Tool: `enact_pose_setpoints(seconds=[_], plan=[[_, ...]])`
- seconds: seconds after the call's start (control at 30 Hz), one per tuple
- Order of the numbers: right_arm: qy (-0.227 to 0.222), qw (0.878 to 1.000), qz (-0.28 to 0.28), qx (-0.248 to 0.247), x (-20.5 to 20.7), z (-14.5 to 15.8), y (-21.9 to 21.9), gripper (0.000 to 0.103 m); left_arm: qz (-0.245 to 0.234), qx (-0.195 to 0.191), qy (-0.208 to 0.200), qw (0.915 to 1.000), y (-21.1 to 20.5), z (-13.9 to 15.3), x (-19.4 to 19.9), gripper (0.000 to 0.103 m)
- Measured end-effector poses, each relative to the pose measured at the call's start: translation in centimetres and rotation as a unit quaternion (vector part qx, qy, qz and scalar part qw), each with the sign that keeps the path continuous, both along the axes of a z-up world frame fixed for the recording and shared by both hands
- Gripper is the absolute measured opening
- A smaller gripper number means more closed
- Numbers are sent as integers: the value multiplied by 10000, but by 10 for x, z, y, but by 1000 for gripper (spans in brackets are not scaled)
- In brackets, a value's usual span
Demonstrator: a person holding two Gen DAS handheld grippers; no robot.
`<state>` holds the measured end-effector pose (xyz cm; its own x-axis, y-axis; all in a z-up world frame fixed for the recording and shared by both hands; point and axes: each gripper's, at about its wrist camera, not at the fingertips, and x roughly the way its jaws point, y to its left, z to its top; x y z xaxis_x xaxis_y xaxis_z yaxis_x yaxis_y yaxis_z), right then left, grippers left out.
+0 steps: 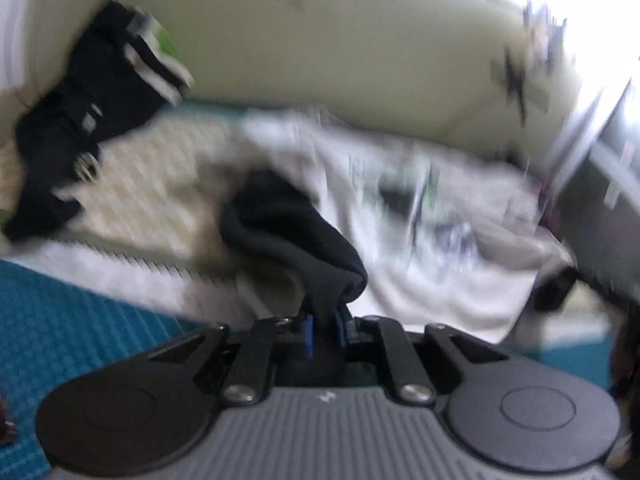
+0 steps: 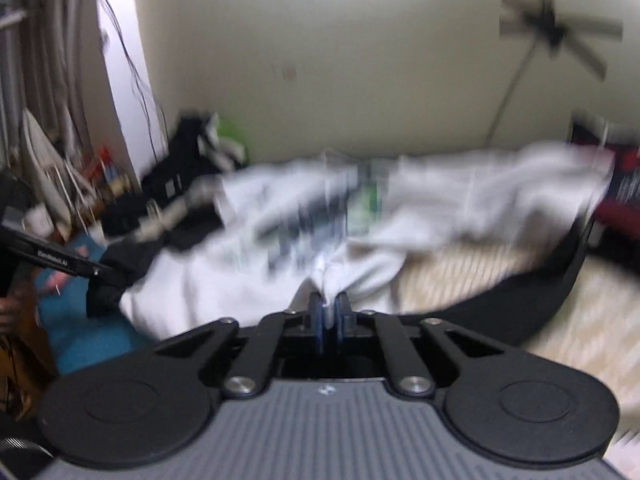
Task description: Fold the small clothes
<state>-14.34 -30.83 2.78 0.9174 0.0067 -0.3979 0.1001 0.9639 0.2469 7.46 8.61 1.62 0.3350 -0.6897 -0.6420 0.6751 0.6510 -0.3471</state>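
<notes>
Both views are motion-blurred. A white printed shirt with black sleeves [image 1: 420, 208] is lifted above the bed. My left gripper [image 1: 326, 320] is shut on its black sleeve [image 1: 288, 224], which bunches up from the jaws. My right gripper [image 2: 328, 312] is shut on a fold of the shirt's white cloth [image 2: 344, 272]. The shirt also shows spread out in the right wrist view [image 2: 440, 196]. The left gripper's arm [image 2: 56, 260] shows at the left of the right wrist view, holding the black sleeve end.
A pile of black clothes with white stripes [image 1: 92, 112] lies at the back left against the cream wall. A beige patterned blanket [image 1: 152, 184] and a teal bedcover [image 1: 60, 320] lie below. A ceiling fan [image 2: 556, 28] is up at the right. Clutter [image 2: 52, 176] stands at the left.
</notes>
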Motion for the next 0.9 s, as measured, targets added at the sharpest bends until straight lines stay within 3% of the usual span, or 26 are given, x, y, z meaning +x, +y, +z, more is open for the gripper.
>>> enact_pose_setpoints(seconds=[0.1, 0.2, 0.27, 0.3, 0.33, 0.37, 0.4, 0.5, 0.67, 0.77, 0.9], plan=[[-646, 9960, 275, 559, -36, 35, -16, 0, 334, -563, -10, 9979, 40, 33, 5, 9], [-777, 9926, 417, 830, -66, 43, -28, 1, 712, -547, 141, 9959, 65, 38, 11, 17], [-601, 9929, 435, 926, -78, 34, -35, 5, 993, -290, 37, 9946, 73, 30, 12, 42], [-471, 9944, 330, 891, -81, 28, -37, 7, 1167, -162, 36, 9930, 77, 24, 15, 49], [-345, 9964, 60, 767, -84, 22, -38, 17, 1344, -36, 77, 9909, 80, 16, 18, 53], [-249, 9975, -248, 620, -85, 17, -40, 41, 1435, 38, 144, 9895, 81, 10, 21, 53], [-166, 9968, -648, 439, -87, 12, -42, 51, 1471, 51, 222, 9889, 81, 5, 23, 53], [-118, 9941, -980, 444, -90, 3, -50, 52, 1350, 31, 348, 9902, 73, -4, 27, 53], [101, 9917, -1247, 279, -81, -5, -52, 52, 941, 400, 121, 9947, 43, -15, 17, 68], [190, 9948, -945, 334, -73, -13, -46, 52, 654, 542, 112, 9963, 35, -27, 7, 76], [373, 9990, -192, 146, -35, -18, -17, 52, 627, 712, 91, 9954, 37, -36, -4, 76]])
